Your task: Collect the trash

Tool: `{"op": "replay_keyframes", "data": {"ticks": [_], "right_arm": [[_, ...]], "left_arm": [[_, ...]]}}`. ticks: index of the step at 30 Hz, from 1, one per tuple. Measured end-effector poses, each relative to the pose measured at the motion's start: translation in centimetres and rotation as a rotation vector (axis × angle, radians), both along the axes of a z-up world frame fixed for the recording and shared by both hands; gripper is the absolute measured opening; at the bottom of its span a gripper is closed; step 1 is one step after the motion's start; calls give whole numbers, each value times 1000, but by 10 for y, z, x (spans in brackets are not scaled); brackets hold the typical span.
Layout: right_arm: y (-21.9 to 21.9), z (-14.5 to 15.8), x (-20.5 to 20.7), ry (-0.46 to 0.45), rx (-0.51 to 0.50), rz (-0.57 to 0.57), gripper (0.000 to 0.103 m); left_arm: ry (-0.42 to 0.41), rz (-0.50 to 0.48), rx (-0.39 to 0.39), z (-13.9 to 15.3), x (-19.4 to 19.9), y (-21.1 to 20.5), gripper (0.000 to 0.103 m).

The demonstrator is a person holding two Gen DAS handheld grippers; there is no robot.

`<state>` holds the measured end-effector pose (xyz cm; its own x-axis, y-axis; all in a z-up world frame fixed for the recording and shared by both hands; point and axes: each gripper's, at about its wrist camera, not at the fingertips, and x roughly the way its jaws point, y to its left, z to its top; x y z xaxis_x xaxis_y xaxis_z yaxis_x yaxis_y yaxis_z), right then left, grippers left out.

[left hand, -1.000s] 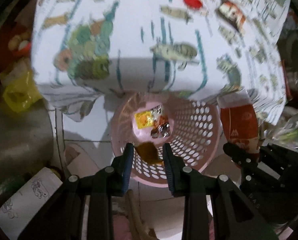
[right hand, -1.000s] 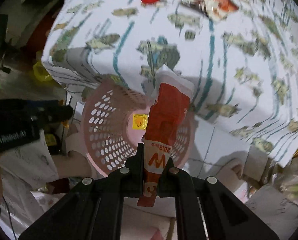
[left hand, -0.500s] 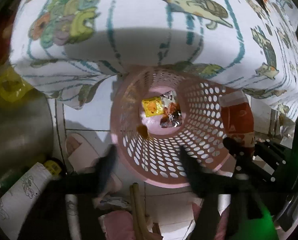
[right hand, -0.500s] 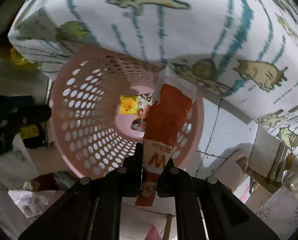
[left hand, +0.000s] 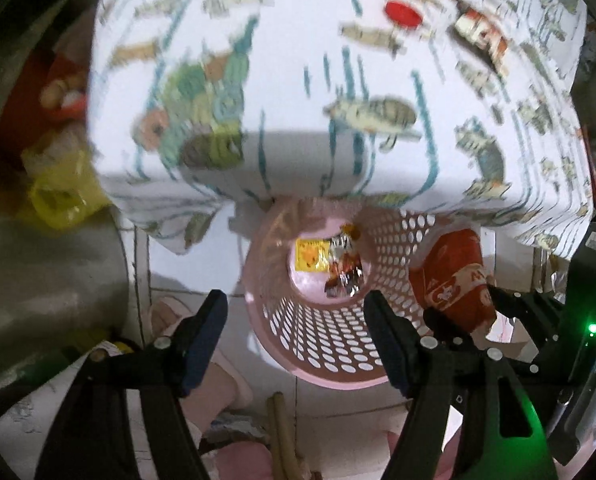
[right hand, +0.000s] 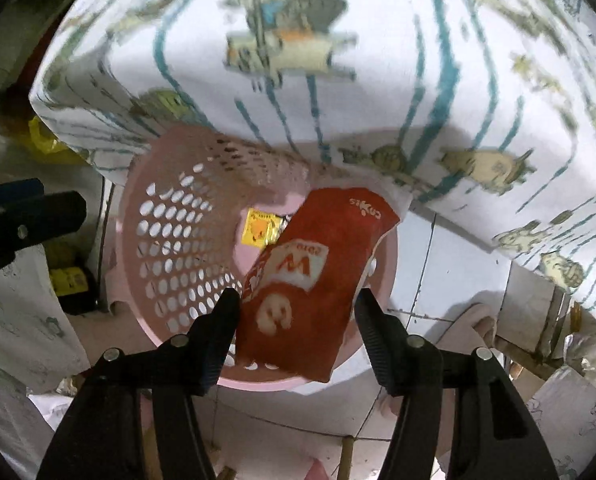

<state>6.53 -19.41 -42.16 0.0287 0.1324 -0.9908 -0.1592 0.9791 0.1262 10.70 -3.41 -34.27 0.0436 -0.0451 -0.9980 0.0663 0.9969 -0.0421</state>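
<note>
Both grippers point straight down over the pink perforated basket (right hand: 166,248), which stands on the tiled floor just beside the table draped in a cartoon-print cloth (right hand: 378,60). The right gripper (right hand: 298,312) is opening its jaws; the red snack wrapper (right hand: 310,280) hangs tilted between them over the basket's mouth, brushing the left finger and clear of the right one. The left gripper (left hand: 296,316) hangs above the basket's near rim with its jaws spread and nothing between them. Down on the basket's bottom lie a yellow packet (left hand: 312,254) and a crumpled foil wrapper (left hand: 344,268), touching each other.
</note>
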Motion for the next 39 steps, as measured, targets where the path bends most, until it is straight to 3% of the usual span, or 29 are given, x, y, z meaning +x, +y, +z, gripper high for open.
{"op": "replay_keyframes", "data": {"ticks": [6, 13, 17, 22, 24, 32, 39], "right_arm": [[3, 56, -4, -173, -36, 27, 61], [-10, 110, -2, -307, 7, -36, 61], [-18, 133, 0, -366, 46, -50, 62], [-21, 151, 0, -408, 105, -52, 62], [-21, 154, -2, -417, 116, -54, 62], [-33, 171, 3, -482, 108, -109, 63], [-43, 181, 9, -524, 64, -134, 63]], "left_arm": [[-154, -7, -22, 46, 0, 5, 68], [-425, 16, -36, 120, -6, 16, 69], [-592, 22, -14, 152, -16, 20, 86], [-726, 52, -7, 174, -24, 30, 99], [-757, 56, 0, 180, -26, 32, 103], [-827, 67, 10, 191, -31, 35, 103], [-791, 56, 15, 187, -22, 33, 103]]}}
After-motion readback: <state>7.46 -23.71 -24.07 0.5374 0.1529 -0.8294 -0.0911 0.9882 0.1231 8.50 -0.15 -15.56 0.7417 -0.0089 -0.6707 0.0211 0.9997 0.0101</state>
